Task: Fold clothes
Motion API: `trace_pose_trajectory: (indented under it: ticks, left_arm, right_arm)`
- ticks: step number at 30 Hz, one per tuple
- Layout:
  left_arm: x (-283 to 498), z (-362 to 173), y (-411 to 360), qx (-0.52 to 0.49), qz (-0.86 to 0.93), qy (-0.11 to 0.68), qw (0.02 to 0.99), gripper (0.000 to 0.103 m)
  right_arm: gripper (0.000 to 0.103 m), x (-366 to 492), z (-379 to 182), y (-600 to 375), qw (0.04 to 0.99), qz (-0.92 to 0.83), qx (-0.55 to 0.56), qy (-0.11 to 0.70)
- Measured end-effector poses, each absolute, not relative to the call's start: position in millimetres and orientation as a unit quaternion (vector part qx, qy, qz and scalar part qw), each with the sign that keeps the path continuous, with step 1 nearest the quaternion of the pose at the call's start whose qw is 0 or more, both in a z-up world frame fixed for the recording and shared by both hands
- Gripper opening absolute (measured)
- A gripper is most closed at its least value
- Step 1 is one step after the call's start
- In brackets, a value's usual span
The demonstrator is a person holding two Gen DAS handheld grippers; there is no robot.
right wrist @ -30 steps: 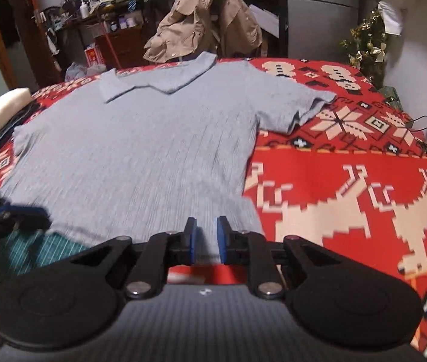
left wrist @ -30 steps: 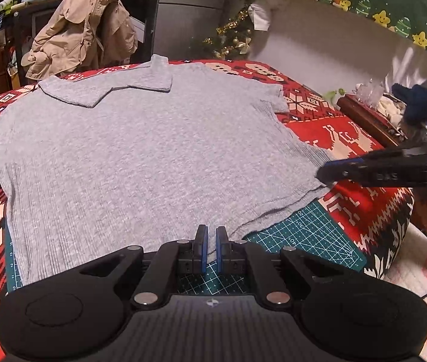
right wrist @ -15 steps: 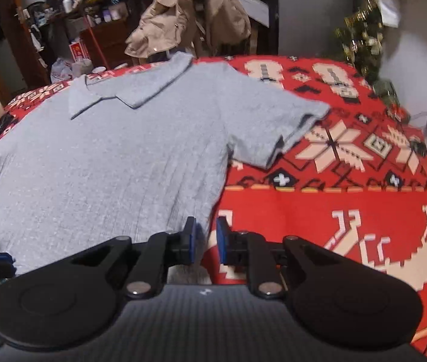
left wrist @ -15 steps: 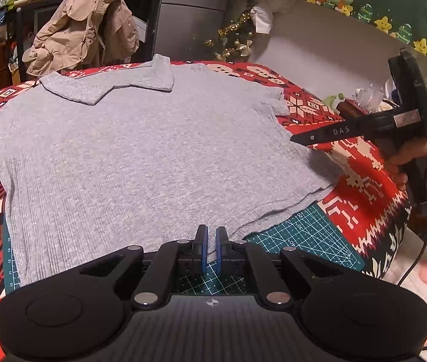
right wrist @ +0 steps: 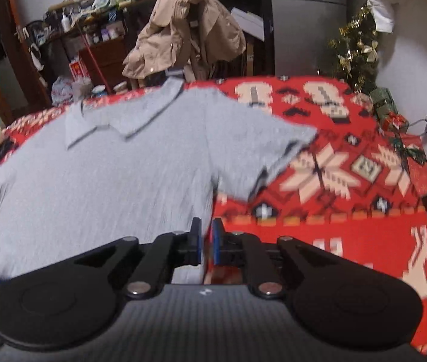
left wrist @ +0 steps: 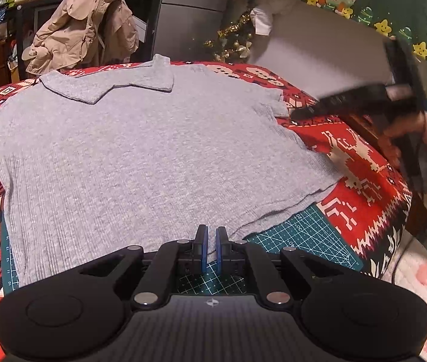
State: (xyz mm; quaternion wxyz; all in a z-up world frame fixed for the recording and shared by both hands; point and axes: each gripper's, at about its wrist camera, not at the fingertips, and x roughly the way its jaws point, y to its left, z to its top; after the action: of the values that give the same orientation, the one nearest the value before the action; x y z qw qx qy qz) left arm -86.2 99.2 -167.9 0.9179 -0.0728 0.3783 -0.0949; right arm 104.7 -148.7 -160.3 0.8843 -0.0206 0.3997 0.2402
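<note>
Grey ribbed polo shirt [left wrist: 141, 157] lies flat, collar pointing away lengthwise; both hand-held grippers, left [left wrist: 209, 249] and right [right wrist: 205, 246], nearly closed, empty.

On the green cutting mat [left wrist: 301, 241] that lies under the shirt hem in your left wrist view, you can read ruler numbers. "30" and "40" stand along its far edge at the right. "12", "11" and "10" run down its left edge. The lettering on the side of your other gripper is too blurred to read. Your right wrist view gives you no readable text.
</note>
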Motion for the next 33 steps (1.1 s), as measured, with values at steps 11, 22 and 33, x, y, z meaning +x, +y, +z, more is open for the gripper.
trace_pose_trajectory:
  ticks: [11,22,33]
  left_arm:
    - [-85.3,-167.5,98.0,-0.071,-0.093,0.38,0.917,0.005]
    - [-85.0,-167.2,97.6,-0.068,-0.092,0.382,0.917,0.006]
    - [-84.1,-166.3,96.8,-0.065,-0.094,0.385,0.916,0.006]
  right_arm:
    - [0.005,154.6,-174.0,-123.8,0.885,0.226,-0.055,0.404]
    - [0.036,176.9,-176.2,-199.7,0.875,0.184,0.136,0.426]
    - [0.001,184.7,-182.4,-198.2,0.88,0.162,0.136,0.425]
